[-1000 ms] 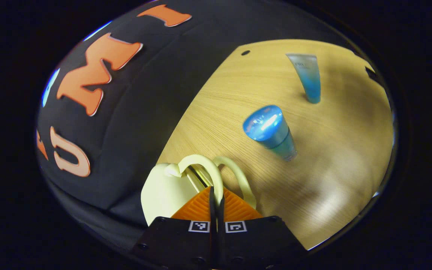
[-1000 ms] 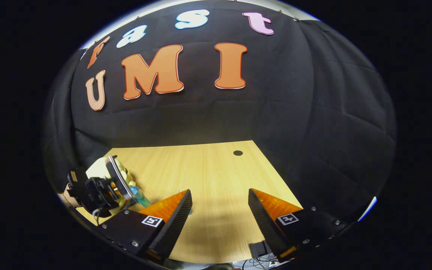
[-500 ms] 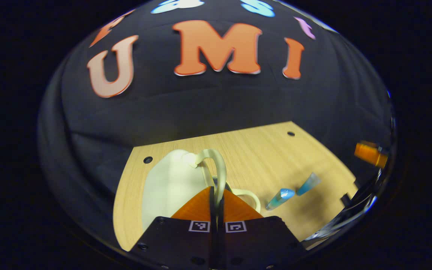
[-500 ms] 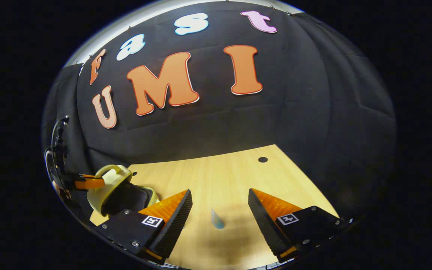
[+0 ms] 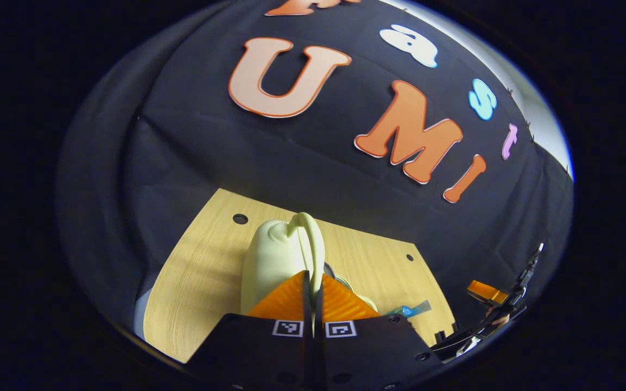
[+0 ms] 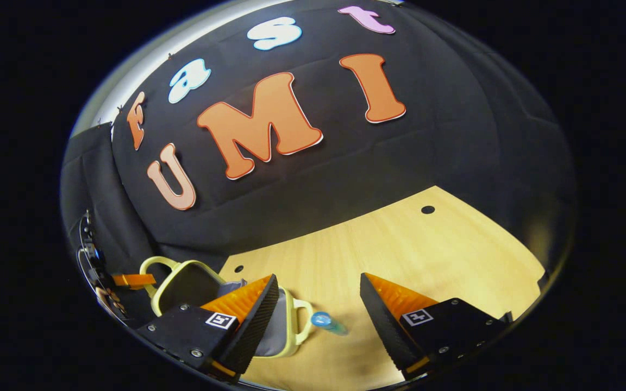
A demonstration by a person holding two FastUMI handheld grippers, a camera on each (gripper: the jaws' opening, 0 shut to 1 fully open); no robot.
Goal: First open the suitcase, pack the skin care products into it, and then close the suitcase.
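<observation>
A staged recording booth, not a lived-in room: black cloth [image 6: 302, 179] hangs as the wall behind and beside a pale wood-grain surface [image 6: 400, 244] with round holes [image 6: 427, 209] drilled through it. At the upper left of the right gripper view, a bright strip [image 6: 128, 60] shows above the cloth's top edge.

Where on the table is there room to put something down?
Bare wood stretches from the blue bottle out to the small hole near the table's far edge. It is crowded around the open pale yellow suitcase, whose handle the left hand-held gripper pinches.
</observation>
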